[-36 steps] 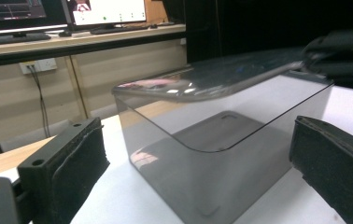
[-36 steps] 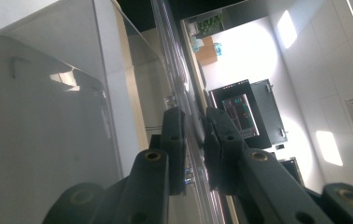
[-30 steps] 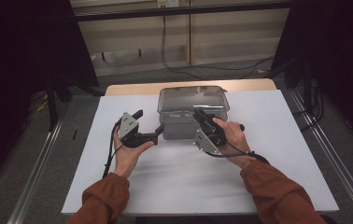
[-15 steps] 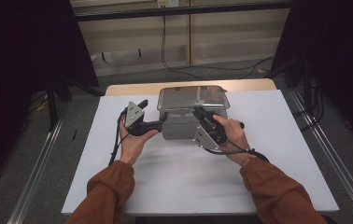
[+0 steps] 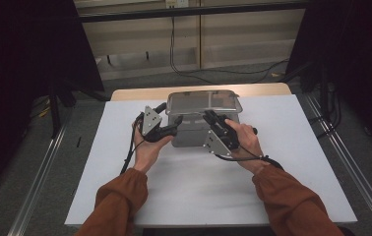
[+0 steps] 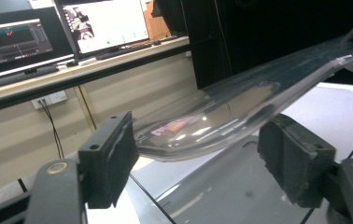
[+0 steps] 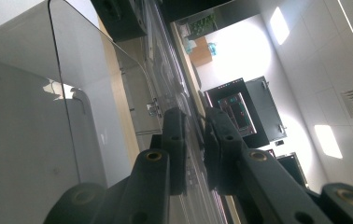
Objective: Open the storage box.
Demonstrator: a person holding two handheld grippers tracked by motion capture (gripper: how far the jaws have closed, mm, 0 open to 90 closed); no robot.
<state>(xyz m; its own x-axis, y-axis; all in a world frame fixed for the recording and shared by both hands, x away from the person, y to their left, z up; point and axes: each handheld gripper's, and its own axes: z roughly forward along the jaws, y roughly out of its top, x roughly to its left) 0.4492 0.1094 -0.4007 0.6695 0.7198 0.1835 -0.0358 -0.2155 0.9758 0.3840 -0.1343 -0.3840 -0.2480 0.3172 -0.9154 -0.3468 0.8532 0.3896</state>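
Two grippers work one clear plastic container (image 5: 201,123), which stands at the far middle of the white surface (image 5: 292,172) in the high view. Its lid (image 5: 202,101) is transparent, with a flanged rim overhanging the grey-tinted body. The left gripper (image 5: 170,129) sits at the container's left edge; the right gripper (image 5: 209,117) lies over the front right of the lid.

Left gripper view: the lid rim (image 6: 240,105) passes between the two pads (image 6: 107,158), which stand apart from it on both sides. The jaws have just been closing but are not yet pressing. The rim is thin, glossy and slightly bowed, so it is judged light, flexible and slippery.

Right gripper view: the right gripper (image 7: 194,140) is closed to a narrow gap, apparently on the lid's edge, with the smooth container wall (image 7: 34,130) beside it.

Handling judgement: grip the flange squarely at both sides. Excess force may crack or distort thin plastic.
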